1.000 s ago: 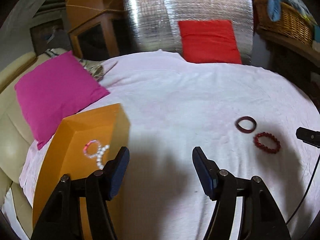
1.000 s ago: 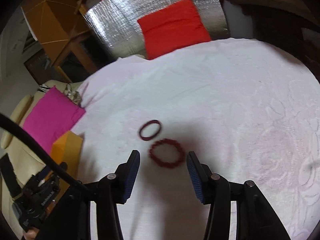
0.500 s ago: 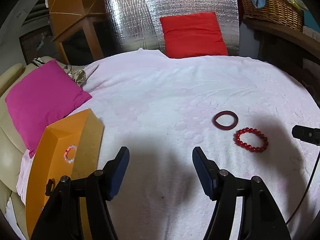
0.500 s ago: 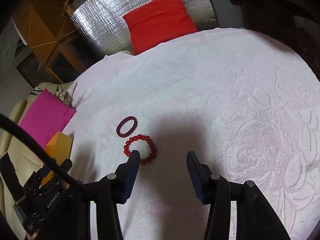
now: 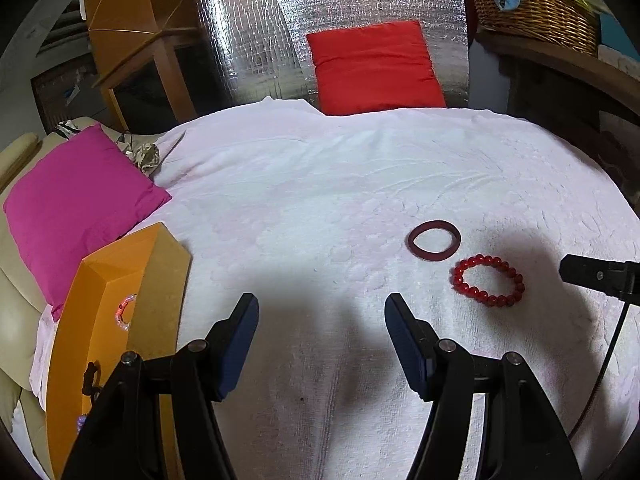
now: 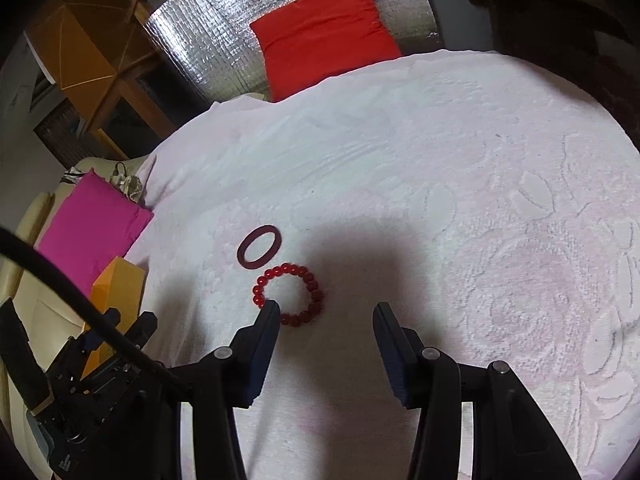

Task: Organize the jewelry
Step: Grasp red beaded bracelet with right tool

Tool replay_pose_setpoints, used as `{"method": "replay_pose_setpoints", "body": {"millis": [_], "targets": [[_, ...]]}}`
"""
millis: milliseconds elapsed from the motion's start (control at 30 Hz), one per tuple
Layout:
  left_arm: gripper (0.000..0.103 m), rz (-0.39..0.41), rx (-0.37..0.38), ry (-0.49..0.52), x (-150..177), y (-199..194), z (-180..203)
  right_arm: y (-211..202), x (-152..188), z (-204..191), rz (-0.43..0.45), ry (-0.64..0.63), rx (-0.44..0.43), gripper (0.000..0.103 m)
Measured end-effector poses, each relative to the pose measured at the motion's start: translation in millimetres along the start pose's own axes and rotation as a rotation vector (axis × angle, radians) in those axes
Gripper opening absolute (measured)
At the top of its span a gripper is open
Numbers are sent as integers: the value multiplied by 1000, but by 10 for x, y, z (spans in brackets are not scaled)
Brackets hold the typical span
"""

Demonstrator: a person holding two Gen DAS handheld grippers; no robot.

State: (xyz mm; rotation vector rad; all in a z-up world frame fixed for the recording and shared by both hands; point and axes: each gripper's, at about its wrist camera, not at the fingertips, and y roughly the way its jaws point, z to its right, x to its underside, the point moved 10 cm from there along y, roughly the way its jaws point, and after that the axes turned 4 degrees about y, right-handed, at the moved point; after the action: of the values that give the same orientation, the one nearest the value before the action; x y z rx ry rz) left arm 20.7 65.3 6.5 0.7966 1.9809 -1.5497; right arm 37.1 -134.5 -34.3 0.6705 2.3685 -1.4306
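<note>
Shifted rightward, the left tool (image 5: 321, 312) is held open and empty; the red bead bracelet (image 6: 288, 295) is partly hidden by the open right tool (image 6: 325, 314).

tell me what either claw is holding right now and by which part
Nothing is held. The left claw and right claw are both open and empty; the red bead bracelet and dark ring lie on the white cloth.
</note>
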Motion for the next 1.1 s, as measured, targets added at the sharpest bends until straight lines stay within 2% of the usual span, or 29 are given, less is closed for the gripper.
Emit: {"method": "replay_pose_setpoints", "body": {"millis": [267, 533, 600, 733, 767, 800, 900, 1100], "targets": [[66, -2, 2, 6, 8, 2, -1, 181, 5, -76, -22, -12, 8, 52], [66, -4, -5, 6, 24, 9, -36, 526, -30, -66, -43, -74, 105, 49], [66, -6, -5, 8, 30, 8, -38, 593, -34, -63, -38, -101, 142, 43], [66, -7, -7, 13, 40, 10, -53, 688, -86, -109, 0, -170, 200, 38], [66, -8, -8, 13, 44, 14, -62, 691, -87, -118, 8, -183, 211, 32], [66, -10, -10, 12, 44, 17, -63, 702, -86, -141, 18, -222, 239, 21], [66, -11, -10, 7, 48, 22, -93, 704, -93, -166, 35, -279, 273, 10], [66, -7, -5, 7, 36, 30, -81, 633, -126, -84, 37, -267, 260, 10]]}}
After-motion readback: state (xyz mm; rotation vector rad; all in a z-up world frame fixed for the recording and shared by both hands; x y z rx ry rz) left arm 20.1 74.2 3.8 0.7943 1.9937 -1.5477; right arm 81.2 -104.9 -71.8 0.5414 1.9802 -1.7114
